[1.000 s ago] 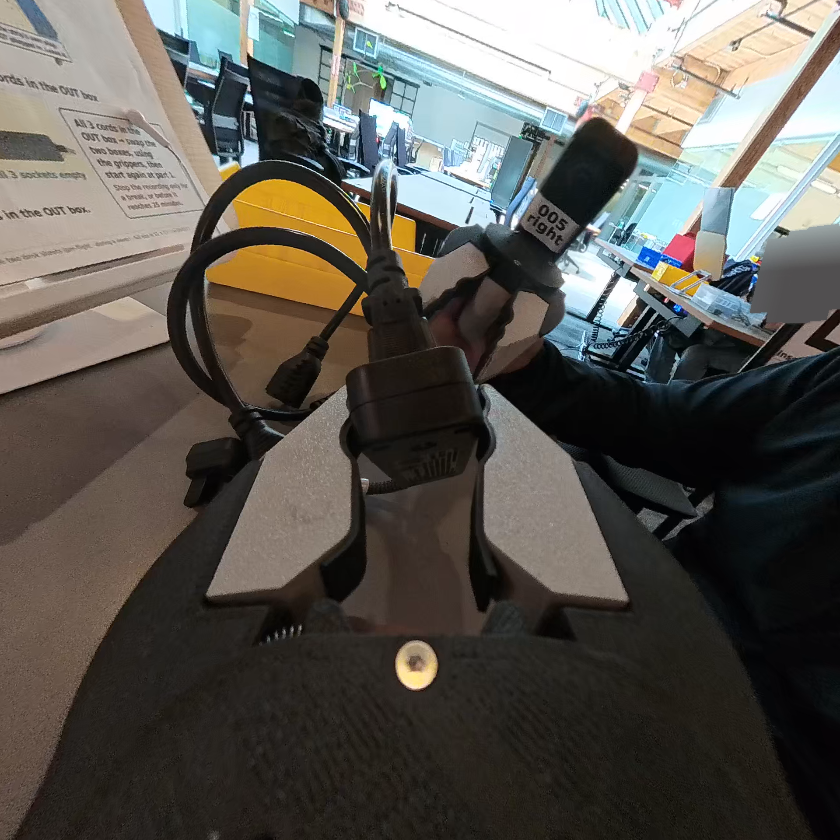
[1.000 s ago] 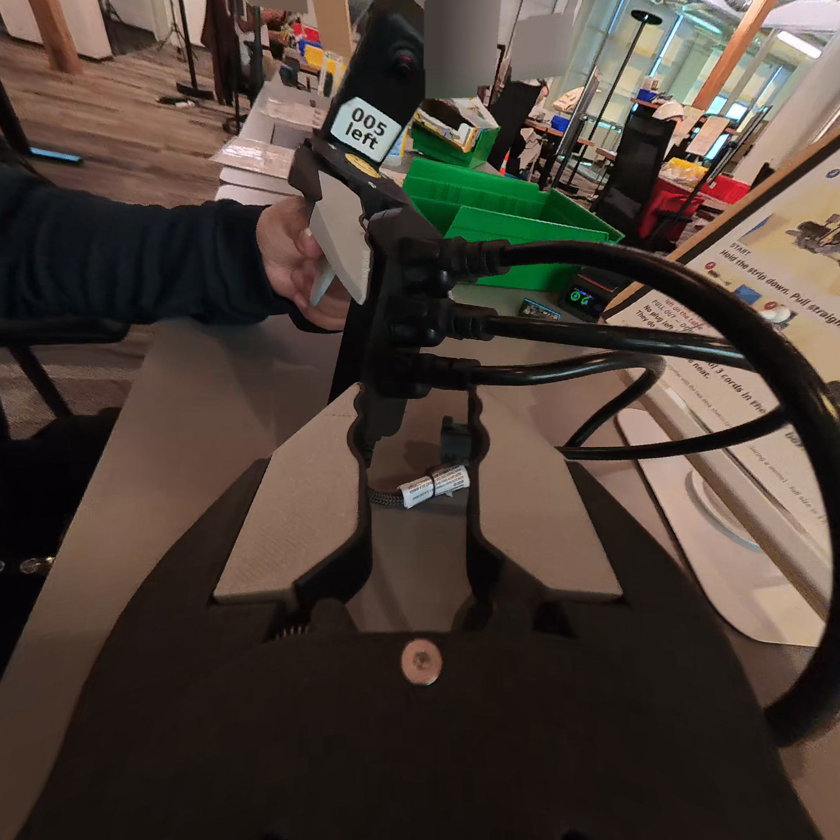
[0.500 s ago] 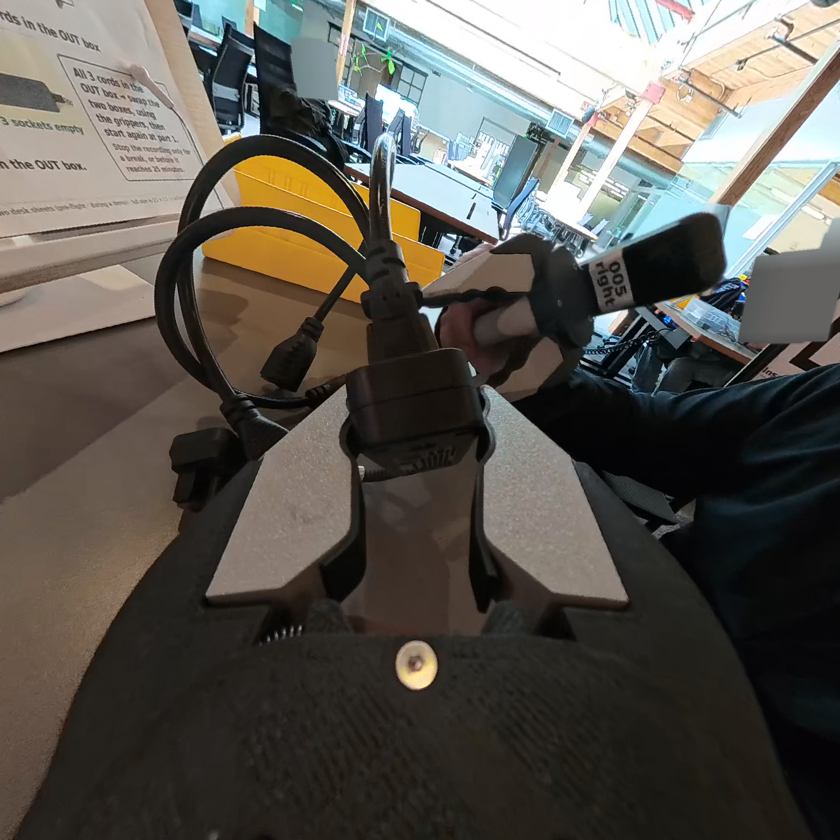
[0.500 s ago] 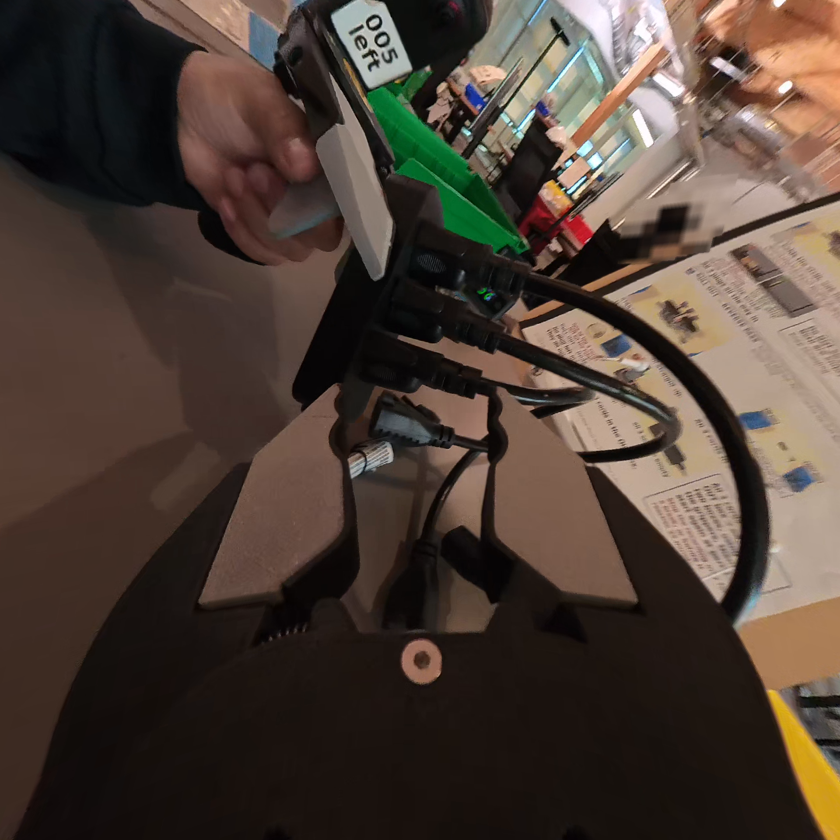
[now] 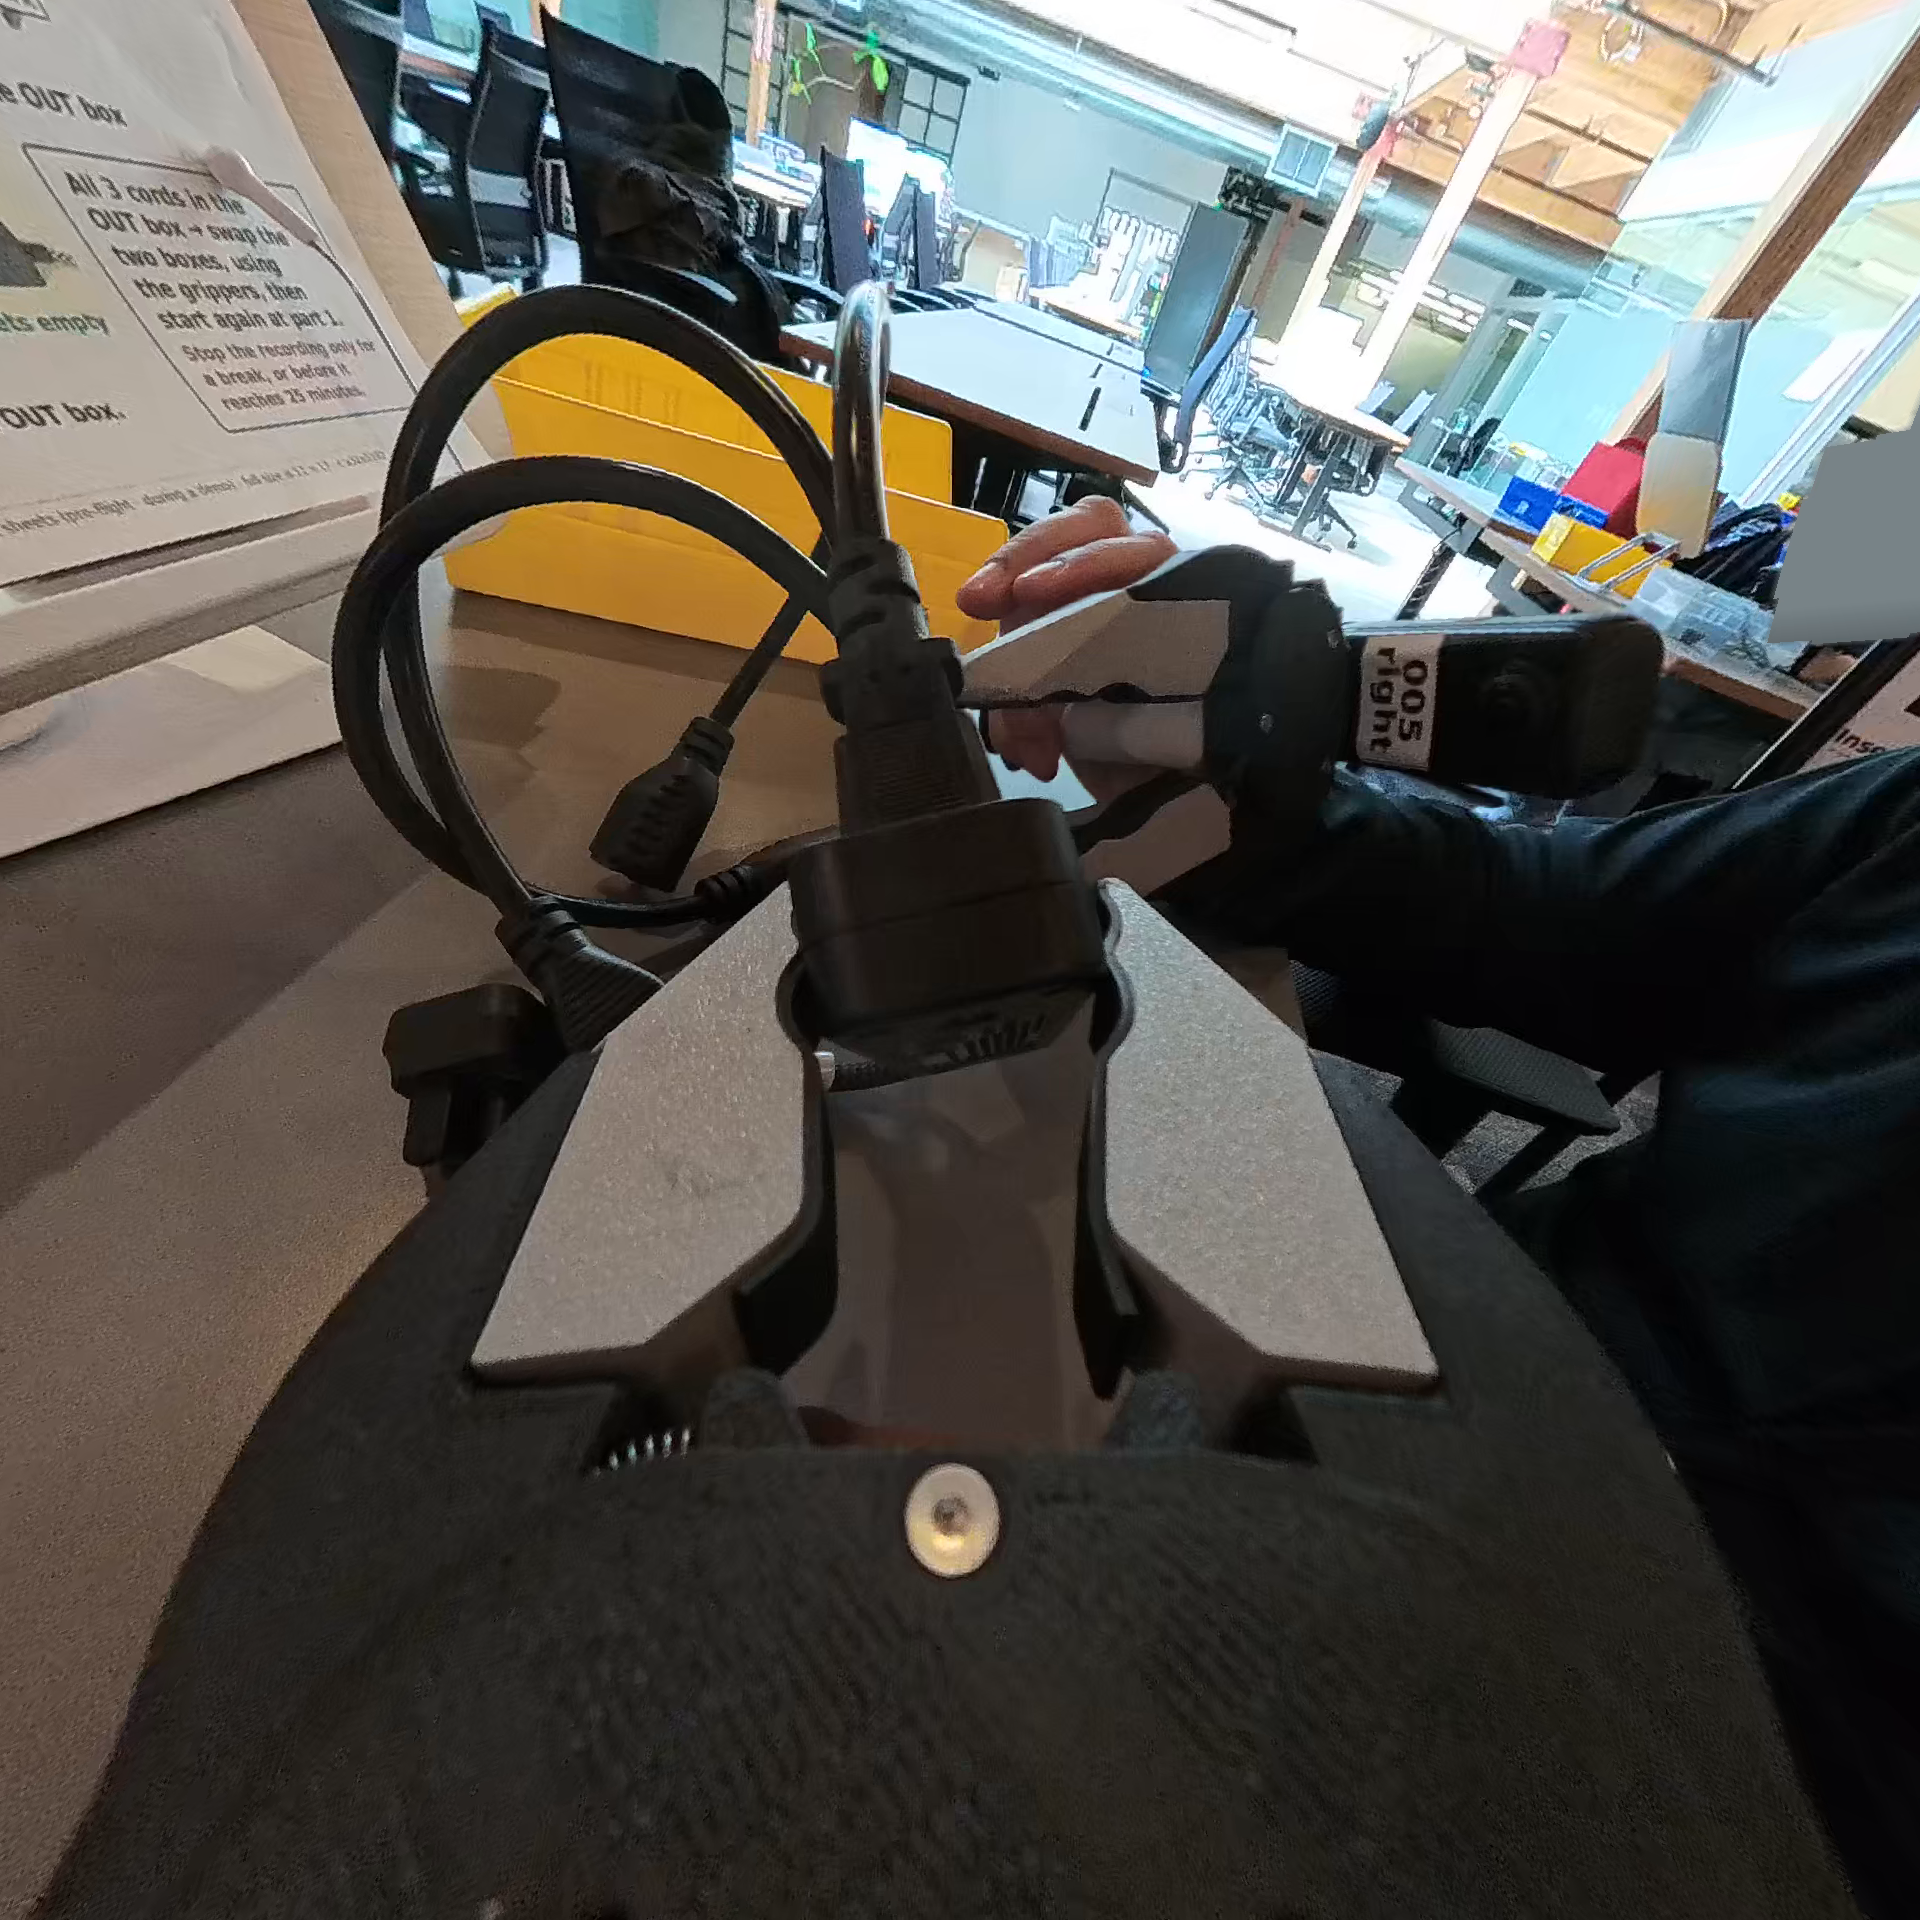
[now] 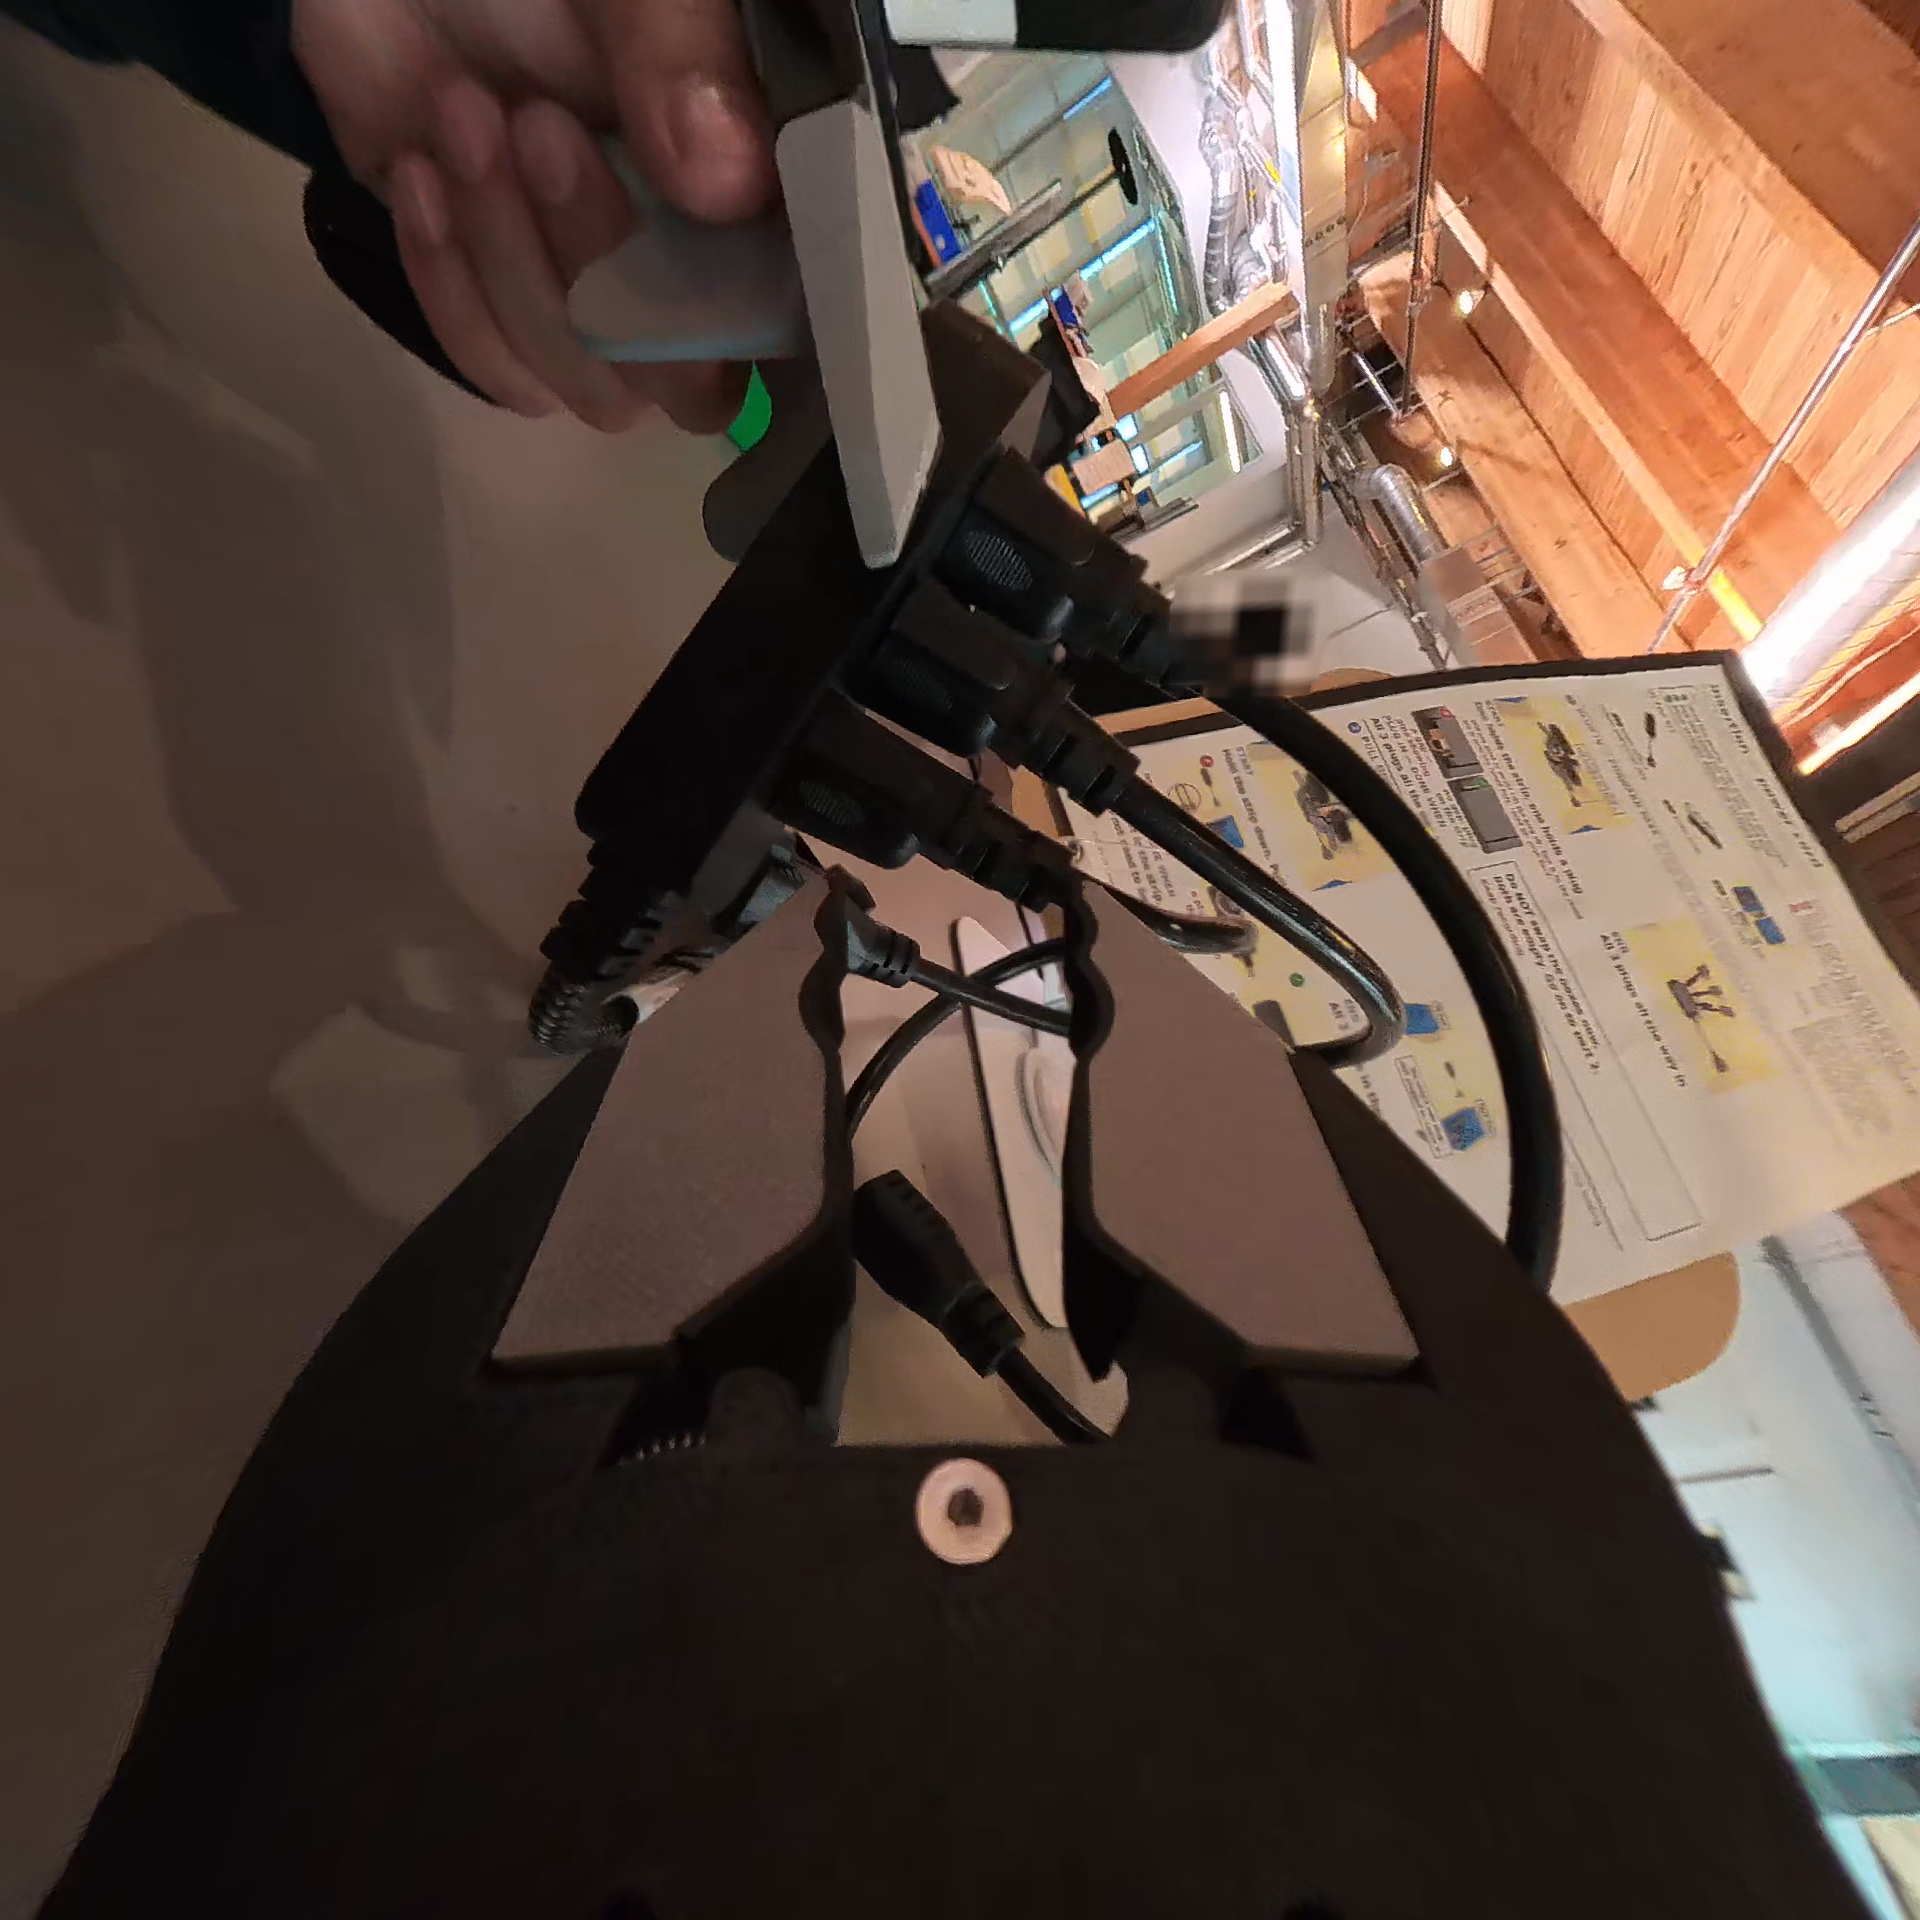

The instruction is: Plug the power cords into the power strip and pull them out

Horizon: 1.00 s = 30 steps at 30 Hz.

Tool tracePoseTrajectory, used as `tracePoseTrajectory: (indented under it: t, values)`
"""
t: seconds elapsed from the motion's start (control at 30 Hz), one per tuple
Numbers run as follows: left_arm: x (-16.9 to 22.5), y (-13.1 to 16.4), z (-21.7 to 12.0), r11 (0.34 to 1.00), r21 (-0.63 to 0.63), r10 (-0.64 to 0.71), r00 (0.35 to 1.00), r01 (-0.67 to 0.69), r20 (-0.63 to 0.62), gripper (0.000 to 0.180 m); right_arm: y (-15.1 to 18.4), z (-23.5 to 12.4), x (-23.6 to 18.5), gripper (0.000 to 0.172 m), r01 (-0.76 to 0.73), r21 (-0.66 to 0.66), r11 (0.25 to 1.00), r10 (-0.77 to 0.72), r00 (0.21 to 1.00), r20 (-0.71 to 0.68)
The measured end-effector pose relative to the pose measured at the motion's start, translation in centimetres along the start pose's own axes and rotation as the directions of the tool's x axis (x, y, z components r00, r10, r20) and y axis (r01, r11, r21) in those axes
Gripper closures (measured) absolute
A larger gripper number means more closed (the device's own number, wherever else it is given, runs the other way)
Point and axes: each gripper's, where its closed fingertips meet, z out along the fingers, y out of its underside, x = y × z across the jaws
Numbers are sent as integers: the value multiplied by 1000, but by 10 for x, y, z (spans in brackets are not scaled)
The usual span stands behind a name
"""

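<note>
Rolled over onto its side since a second ago, my right gripper [image 5: 971, 691] now lies level against the lowest black moulded plug [image 5: 894, 717]. My left gripper [image 5: 940, 966] grips the black plastic power strip [image 5: 935, 935] by its end, held up off the grey table [image 5: 156, 1195], pads pressing both sides. Three plugs sit in its sockets, black cords [image 5: 436, 644] looping away. Right jaws stand apart; whether they pinch the plug, I cannot tell. Pull-out step, I judge: next needs a firm clench and straight draw.
</note>
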Motion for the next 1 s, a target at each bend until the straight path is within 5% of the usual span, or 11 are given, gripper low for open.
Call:
tracePoseTrajectory:
  t: [0.8, 1.0]
  values:
    - [3, 9, 5, 997, -59, 56, 998, -55, 17, 131, 0, 5, 1, 135, 294, -104, 950, -307, 942, -135]
    - [5, 11, 6, 994, -77, 77, 997, -76, 13, 131, -1, 6, -3, 138, 445, -127, 886, -462, 868, -180]
